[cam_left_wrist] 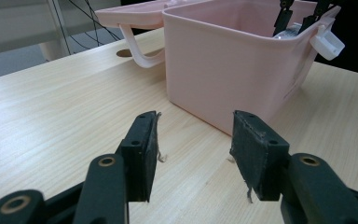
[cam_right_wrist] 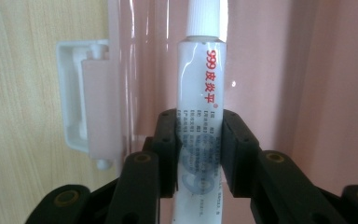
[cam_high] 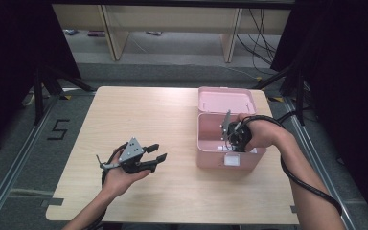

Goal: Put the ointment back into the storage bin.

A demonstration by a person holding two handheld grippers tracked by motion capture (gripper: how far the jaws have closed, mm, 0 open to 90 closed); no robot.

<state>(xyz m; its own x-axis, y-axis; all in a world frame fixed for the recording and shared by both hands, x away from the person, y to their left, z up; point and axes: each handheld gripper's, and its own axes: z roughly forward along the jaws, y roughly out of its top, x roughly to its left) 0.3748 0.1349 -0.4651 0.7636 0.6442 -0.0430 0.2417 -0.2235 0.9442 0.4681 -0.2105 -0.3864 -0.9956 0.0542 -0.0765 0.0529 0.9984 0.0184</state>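
Tongs on the right (cam_right_wrist: 199, 154) are clenched on a white ointment tube (cam_right_wrist: 200, 140) with red print, both black jaws pressing its lower half from either side. Its ribbed white cap points away from the camera, toward the bottom of the pink box (cam_right_wrist: 270, 70). In the high view the right tongs (cam_high: 233, 137) dip into the open box (cam_high: 208, 143), near its front wall, with the person's right hand (cam_high: 261, 132) above the rim. The box's lid (cam_high: 226, 100) lies folded back behind it, and a white latch (cam_right_wrist: 86, 107) hangs on the front wall. The box stands on the right half of the wooden surface (cam_high: 163, 115).

The left tongs (cam_left_wrist: 193, 154) are released, their jaws spread wide with nothing between them, pointing at the box's side just above the surface. In the high view they sit well apart from the box, left of it, held in the left hand (cam_high: 122, 177).
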